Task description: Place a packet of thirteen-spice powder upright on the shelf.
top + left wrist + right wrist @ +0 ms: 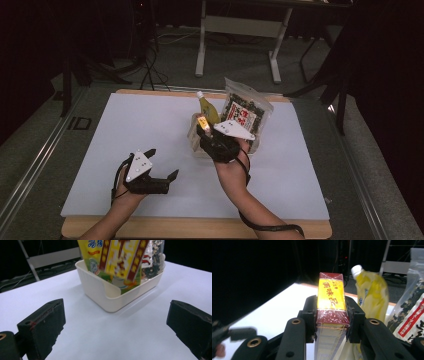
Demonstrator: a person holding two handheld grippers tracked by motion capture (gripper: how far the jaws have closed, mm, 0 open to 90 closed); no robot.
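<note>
Between the pads of the right claw [332, 320] a box [330, 305] with a yellow and red wrapper was clamped upright; Chinese characters ran down its yellow face, too small to read surely. Just beside it stood a yellow pouch [372, 293] with a white cap and a clear bag [245, 112] of dark food bearing a red and white label, both in a cream tub [110, 293]. Near the bench [150, 120] front, the left claw [159, 167] gaped wide, holding nothing.
</note>
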